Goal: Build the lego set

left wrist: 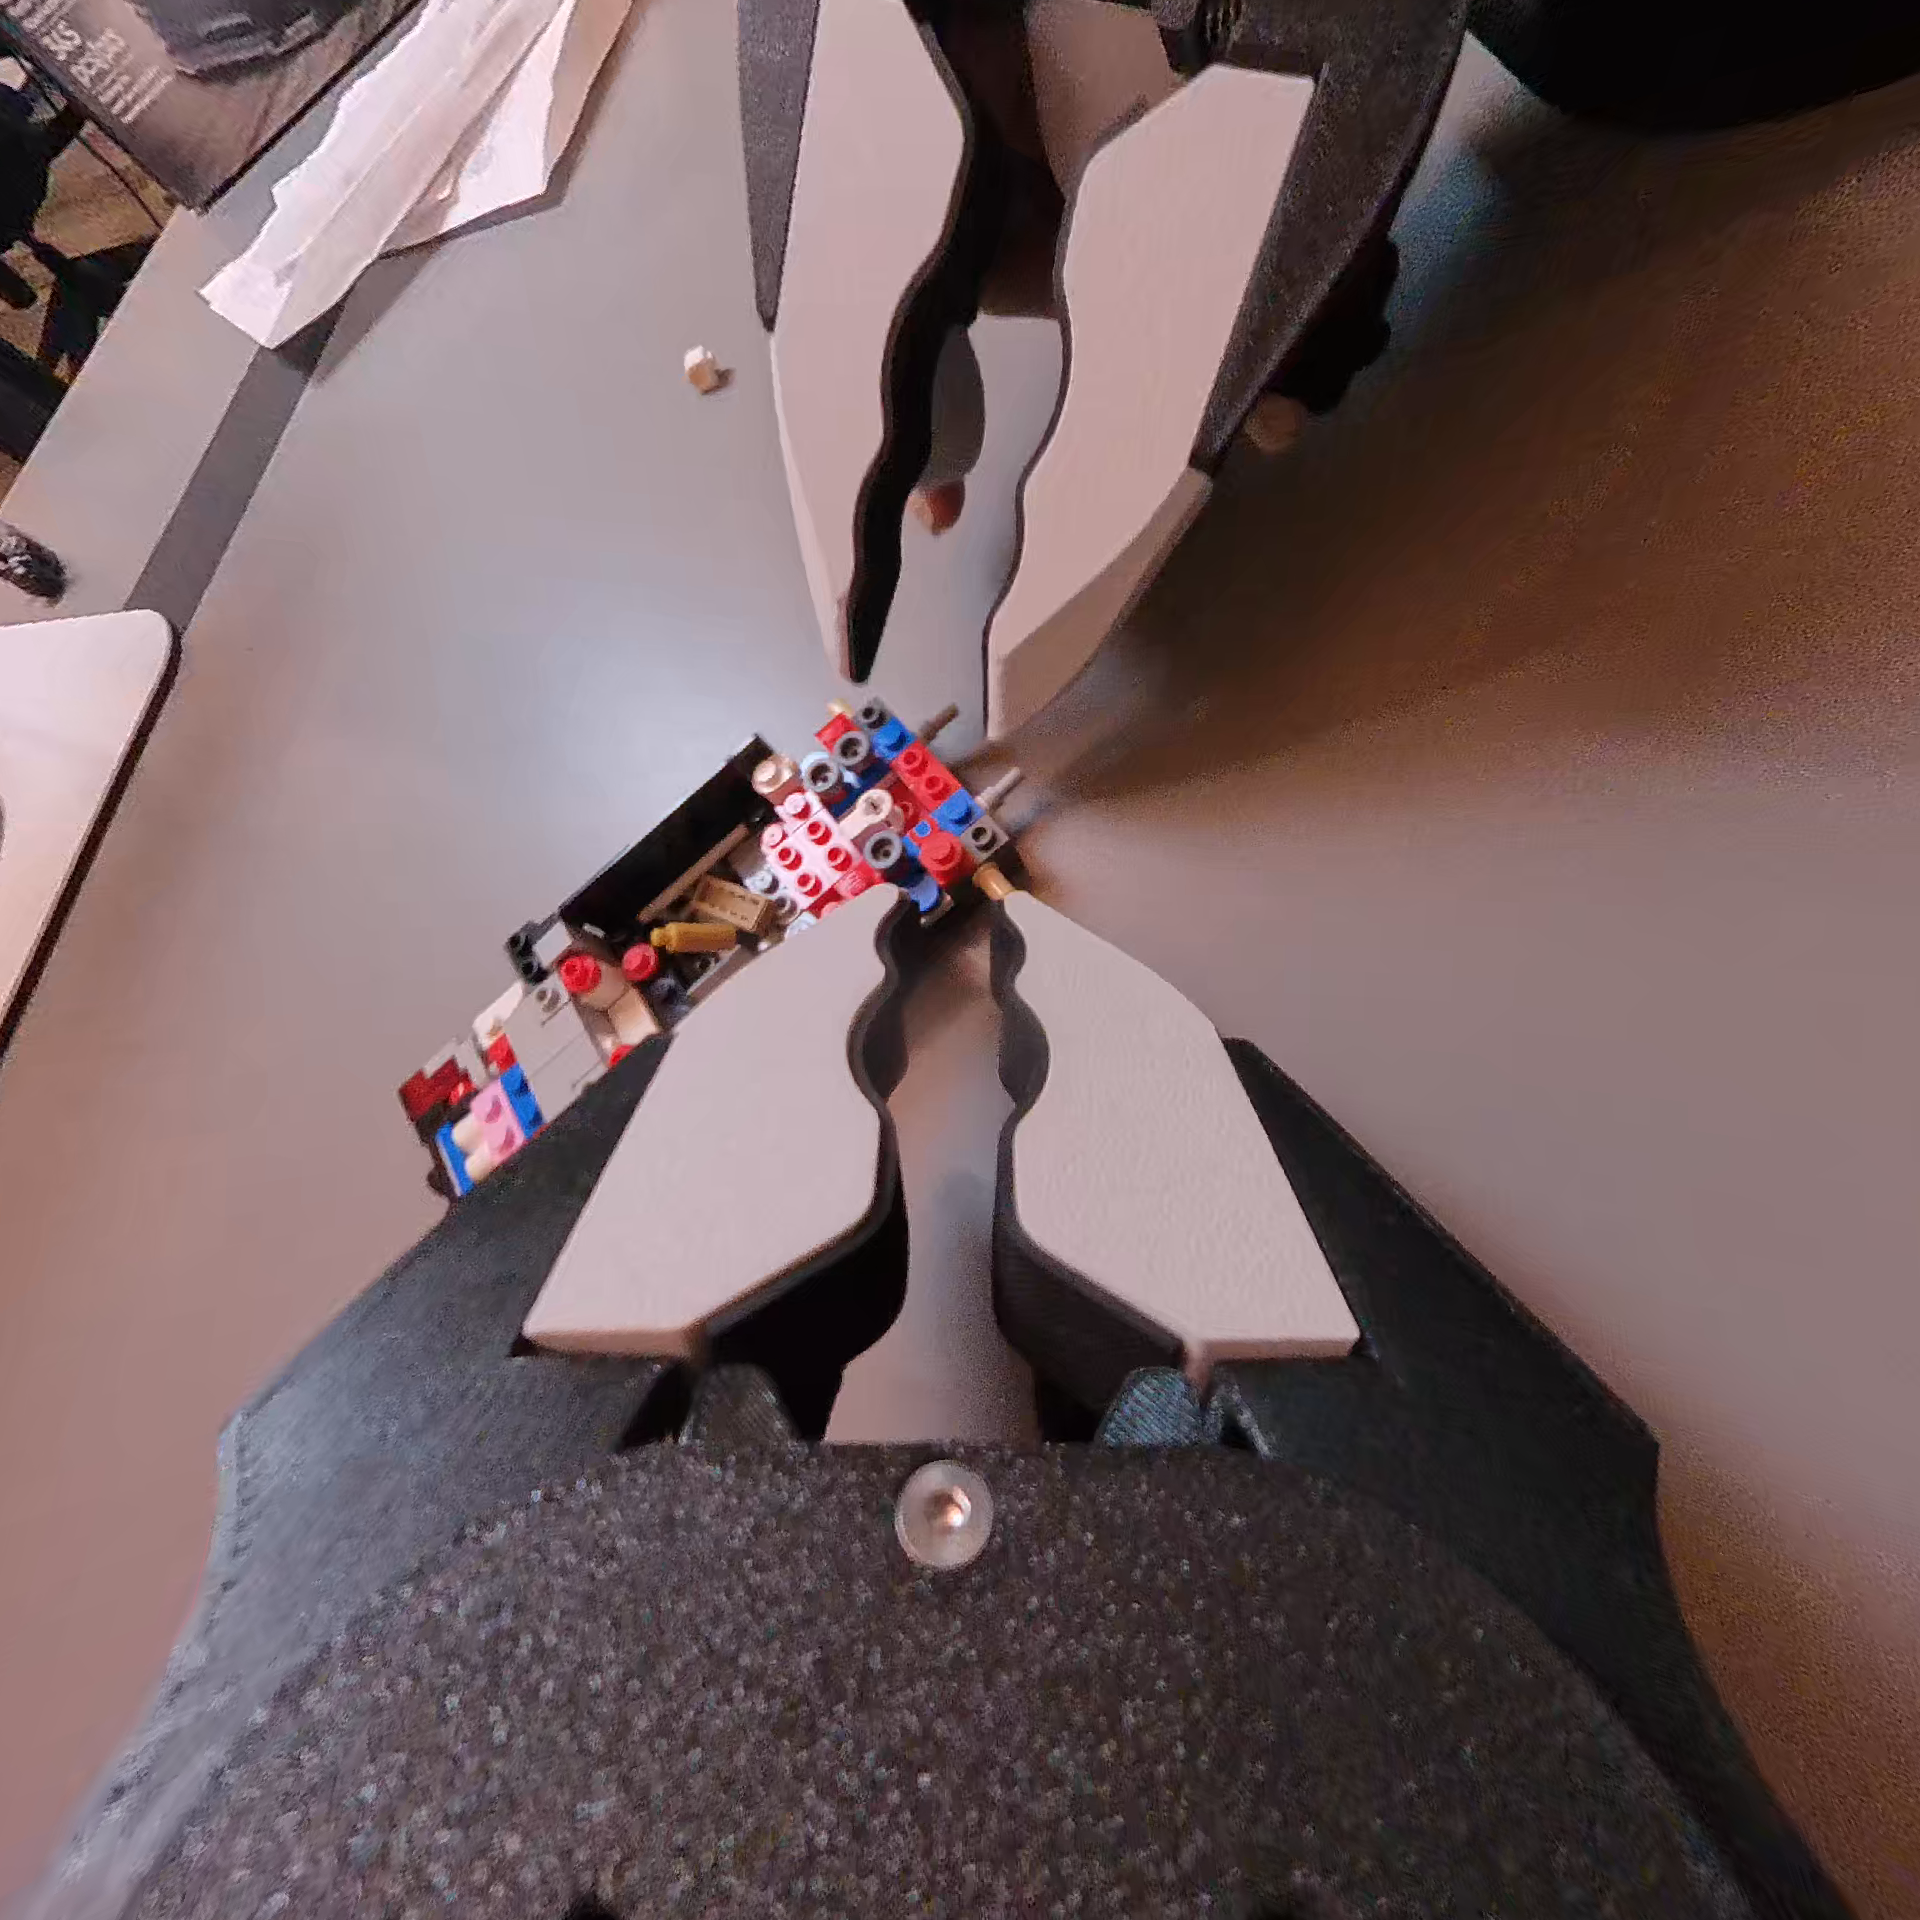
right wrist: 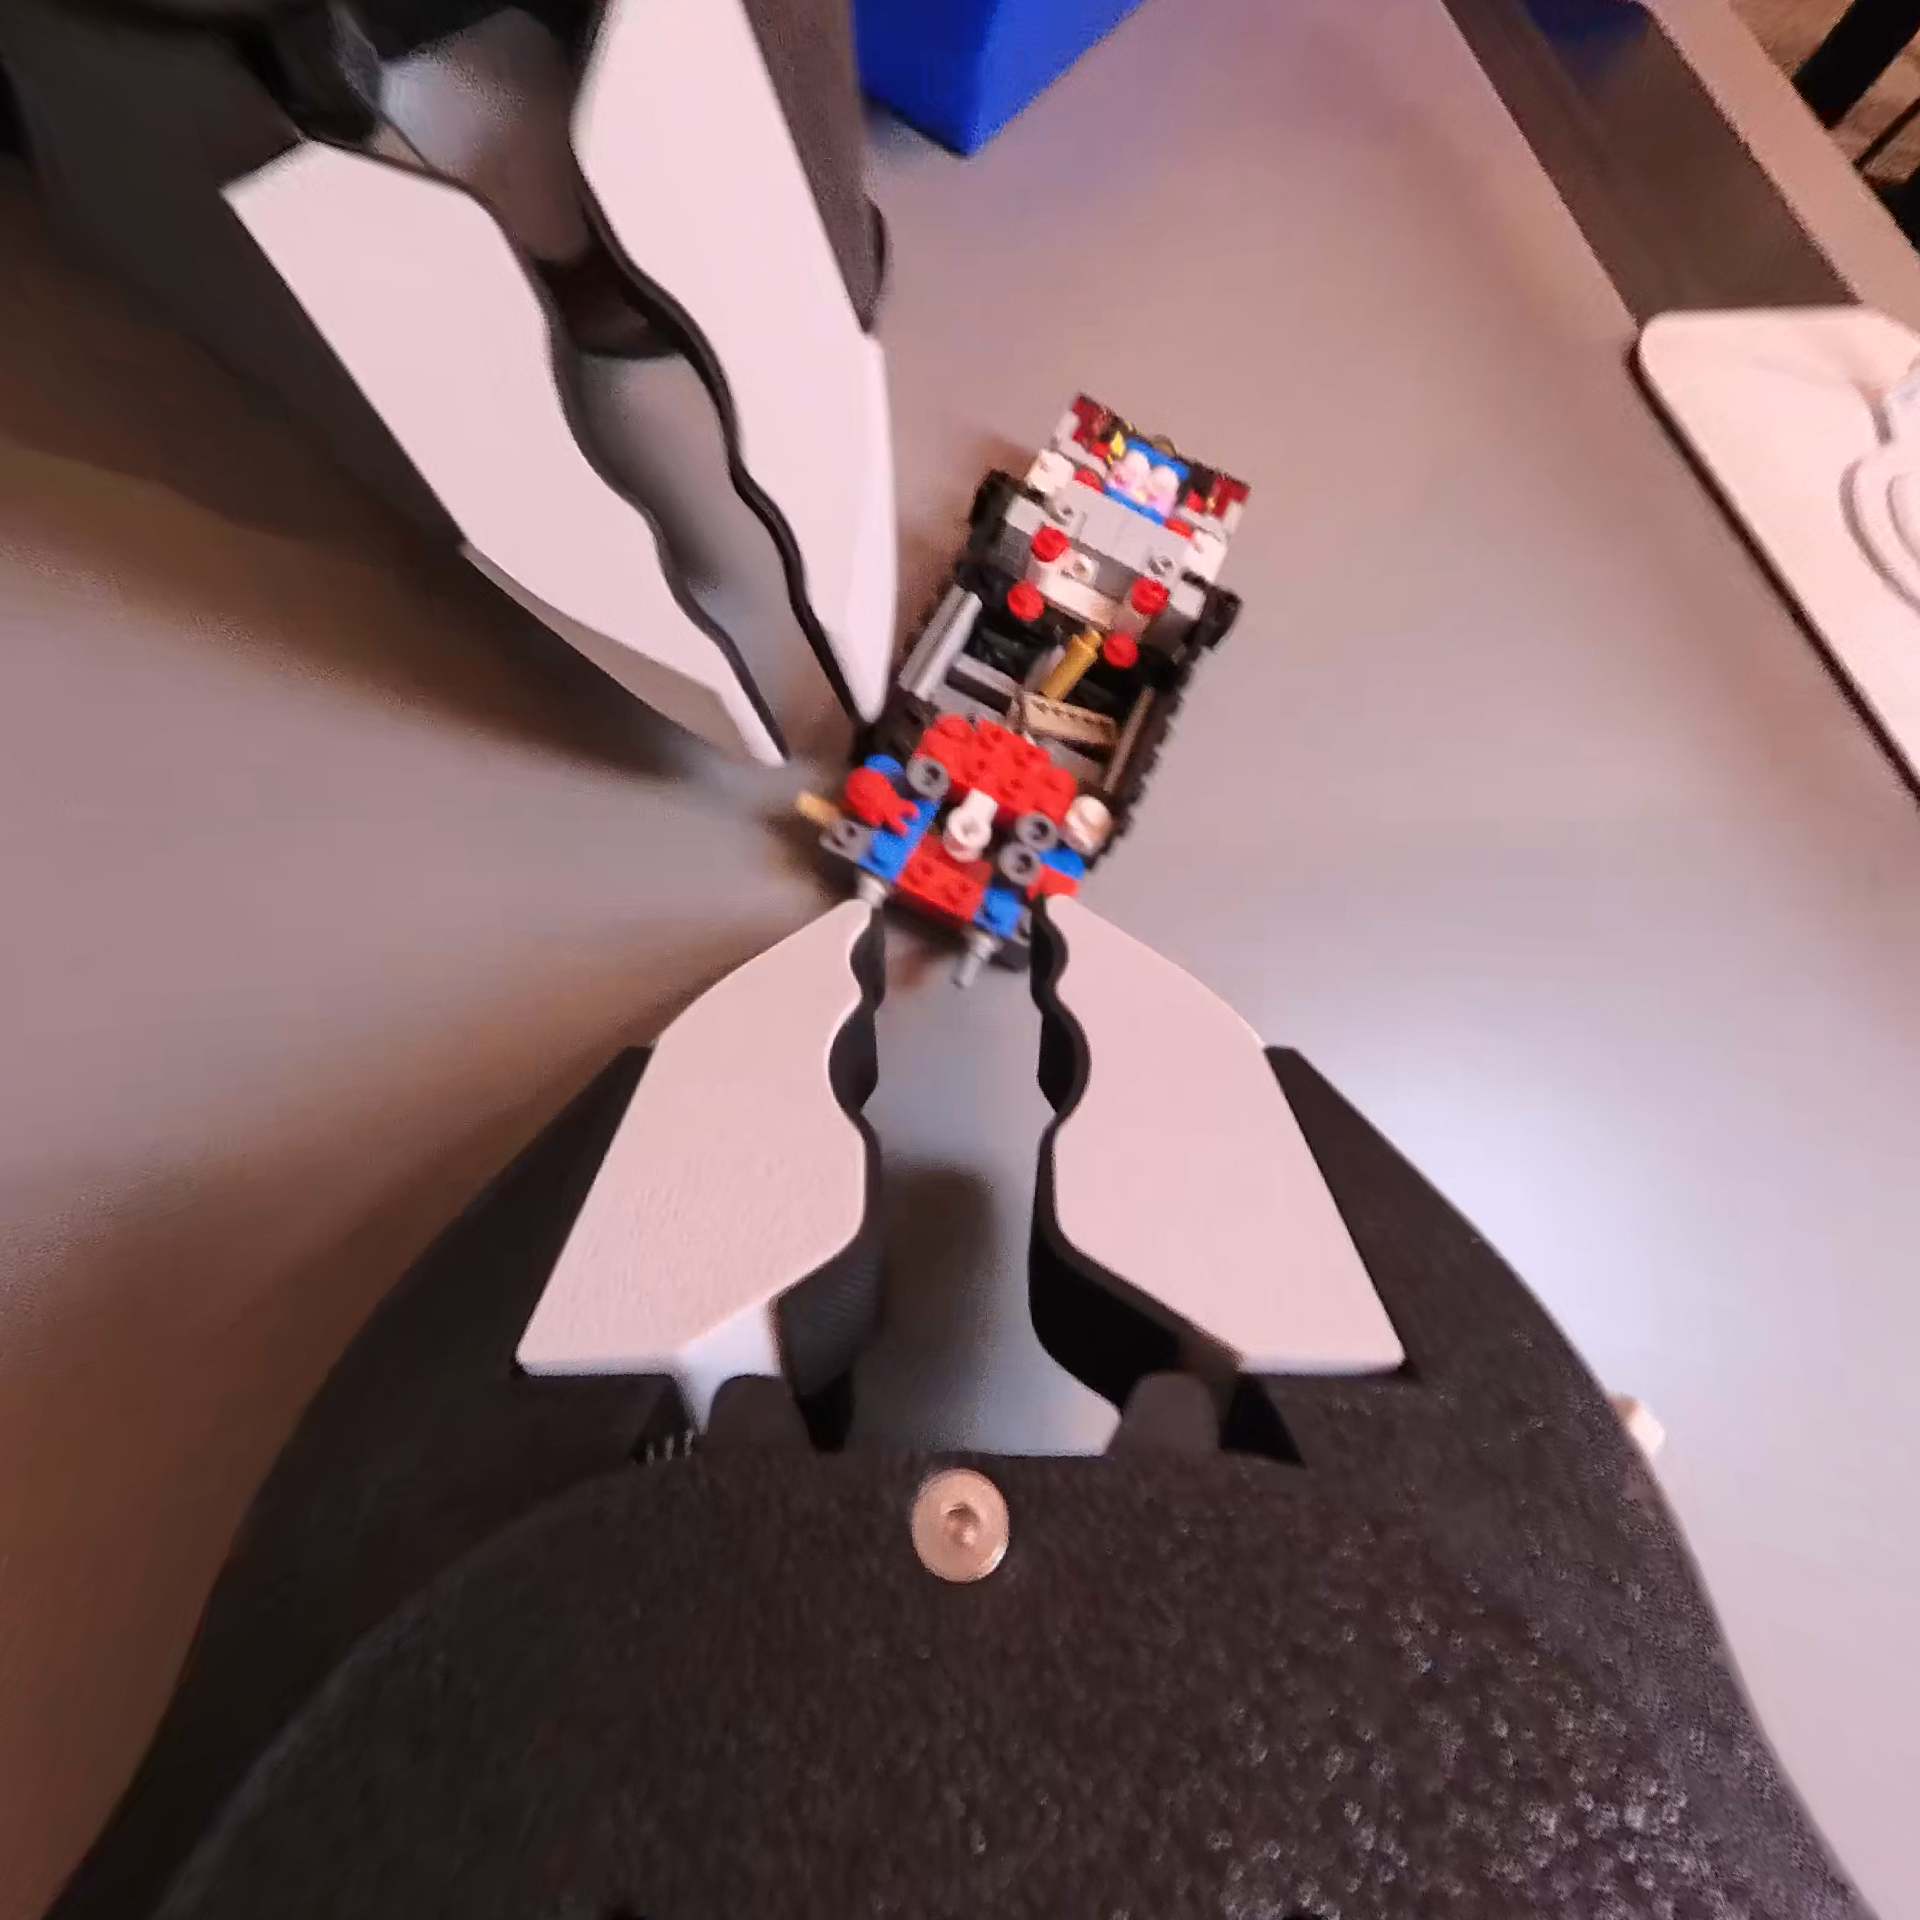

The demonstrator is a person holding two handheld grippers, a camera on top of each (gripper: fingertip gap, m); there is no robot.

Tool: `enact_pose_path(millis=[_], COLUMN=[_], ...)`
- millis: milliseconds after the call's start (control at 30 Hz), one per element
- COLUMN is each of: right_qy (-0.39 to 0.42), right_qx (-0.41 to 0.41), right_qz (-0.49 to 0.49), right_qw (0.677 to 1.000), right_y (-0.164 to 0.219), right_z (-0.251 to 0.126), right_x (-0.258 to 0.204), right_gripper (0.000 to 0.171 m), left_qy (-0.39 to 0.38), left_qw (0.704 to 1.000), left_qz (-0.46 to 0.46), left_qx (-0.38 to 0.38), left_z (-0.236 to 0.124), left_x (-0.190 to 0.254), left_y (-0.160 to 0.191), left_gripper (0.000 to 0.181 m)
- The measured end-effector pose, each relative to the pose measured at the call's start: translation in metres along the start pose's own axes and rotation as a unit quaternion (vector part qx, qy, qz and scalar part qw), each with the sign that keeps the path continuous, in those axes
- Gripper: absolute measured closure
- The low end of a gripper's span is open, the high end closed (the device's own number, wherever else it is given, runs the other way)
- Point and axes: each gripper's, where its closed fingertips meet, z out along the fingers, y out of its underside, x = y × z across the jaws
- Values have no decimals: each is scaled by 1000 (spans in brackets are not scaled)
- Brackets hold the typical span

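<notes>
Nearest the lens in the left wrist view, the left gripper sits low over the grey table, its 2 fingers narrowly parted with nothing between them, tips just touching the near side of the lego model's red-and-blue end. My read: it is braced there to steady that end, not to lift it.

Taking the lego model as the landmark and going left to right: well left of it and far back lies a sheet of white paper. Nearer, still left and beyond it, 1 small tan brick sits alone, likely a part waiting its turn. Left of the red-and-blue end, the long black chassis lies flat on the table, so its studded faces stay reachable. Directly beyond the model, the right gripper comes in from the opposite side, pincering the same end.

From the right wrist view, the right gripper shows 2 fingers narrowly apart and empty, tips beside the model at its grey axle pins. Beyond and left of it, the left gripper points at that corner. Far behind stands a blue box.

Motion blur hides whether either tip is pressing.
</notes>
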Motion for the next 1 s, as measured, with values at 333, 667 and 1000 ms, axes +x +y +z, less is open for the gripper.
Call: enact_pose_path(millis=[333, 667, 1000], right_qy=[-17, -4, -1], right_qx=[-18, -18, -13], right_qz=[16, 18, 0], right_qw=[1000, 1000, 1000], right_y=[9, 6, 4], right_z=[9, 15, 13], right_x=[-6, -1, -6], right_gripper=[133, 129, 149], left_qy=[-48, 12, -23], left_qw=[997, 989, 987], left_qz=[-54, -143, -160], left_qx=[-37, -29, 3], left_z=[-23, -9, -11], left_x=[-34, -33, -55], left_y=[30, 35, 30], left_gripper=[165, 143, 149])
